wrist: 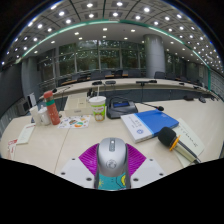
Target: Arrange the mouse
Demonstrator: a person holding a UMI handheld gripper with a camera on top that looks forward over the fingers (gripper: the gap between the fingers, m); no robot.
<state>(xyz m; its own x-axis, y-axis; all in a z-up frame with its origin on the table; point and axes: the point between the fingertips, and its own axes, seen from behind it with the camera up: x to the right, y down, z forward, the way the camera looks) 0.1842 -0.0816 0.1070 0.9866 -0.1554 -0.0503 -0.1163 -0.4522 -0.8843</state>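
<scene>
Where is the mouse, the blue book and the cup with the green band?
mouse (112, 155), gripper view, on its grey back, between the fingers.
blue book (157, 121), gripper view, on its blue cover.
cup (97, 108), gripper view, on its side wall, beyond the mouse.

mouse (111, 154) between fingers (84, 161), cup (97, 107) beyond, book (148, 123) right

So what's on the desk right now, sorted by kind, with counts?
Mouse, between the gripper fingers: 1
Cups: 1
Bottles: 1
Books or notebooks: 2
Dark device on the desk: 1
Yellow-and-black tool: 1
Total: 7
Smaller papers left of the cup not counted.
</scene>
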